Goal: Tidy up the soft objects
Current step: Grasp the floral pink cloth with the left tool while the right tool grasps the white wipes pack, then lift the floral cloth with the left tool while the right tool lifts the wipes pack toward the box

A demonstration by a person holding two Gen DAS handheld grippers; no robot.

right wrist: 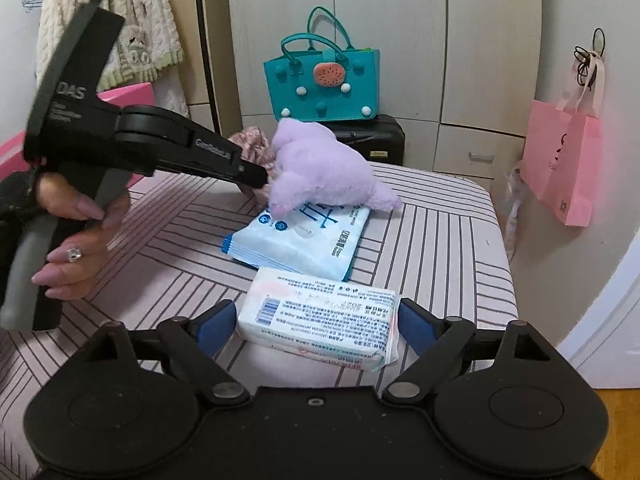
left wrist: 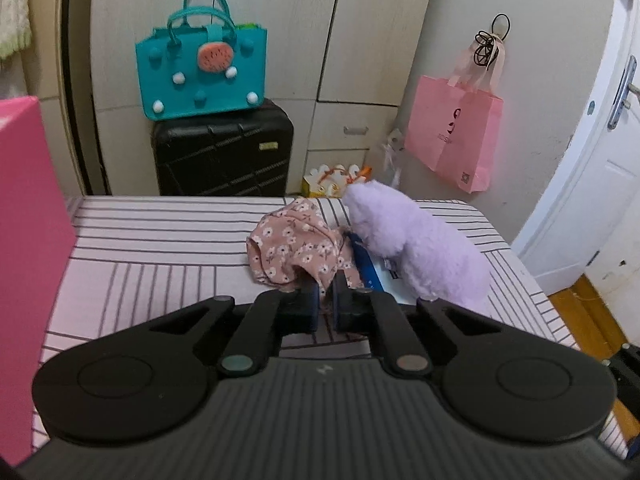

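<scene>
Left wrist | blue pack (left wrist: 366,266) mostly hidden by purple plush (left wrist: 416,244)

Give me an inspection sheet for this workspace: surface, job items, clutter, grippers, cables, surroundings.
Surface: striped bed sheet, flat.
Job's things: floral cloth; purple plush lying partly on the blue pack; white pack nearest the camera.
Clutter: nothing seen.
Grippers: left gripper shut on an edge of the floral cloth; right gripper open, its jaws either side of the white pack, not pressing.
Cables: nothing seen.
Surroundings: teal bag on a black suitcase; pink paper bag hung on the wall; wardrobe; pink box to the left; door to the right.
</scene>
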